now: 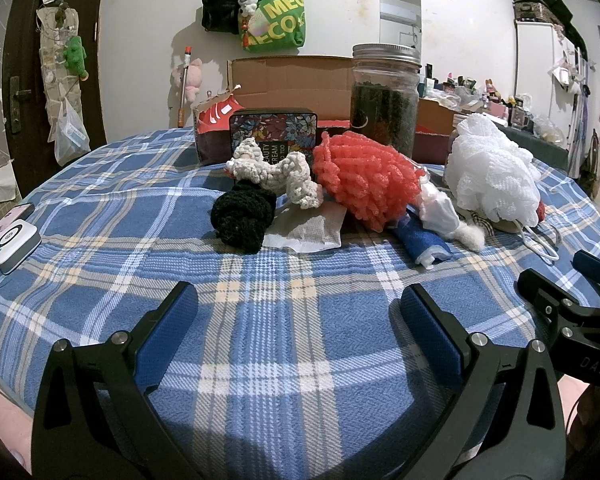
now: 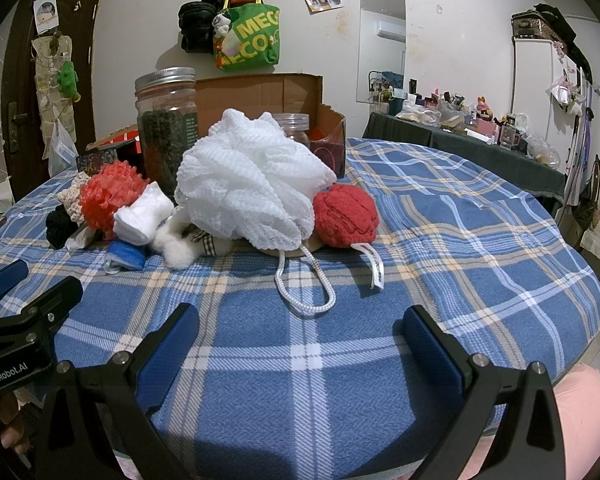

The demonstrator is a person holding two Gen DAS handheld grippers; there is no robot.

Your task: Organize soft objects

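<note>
Blue plaid cloth (image 2: pixel 440 216) bears soft pile; cluttered dresser (image 2: pixel 460 128) behind; both jaws wide, empty.

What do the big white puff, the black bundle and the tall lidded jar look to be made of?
White puff: gathered synthetic mesh netting, judging by its ribbed open weave and cord loop. Black bundle: probably crocheted or knitted yarn, matte and nubbly. Tall jar: clear glass or plastic, unclear which, with a ribbed silvery metal-look lid.

Left hand-held gripper (image 1: pixel 294 322) open over plaid desk (image 1: pixel 100 208); black knit (image 1: pixel 242 216), coral pouf (image 1: pixel 364 178), white loofah (image 1: pixel 494 168) near far edge.
</note>
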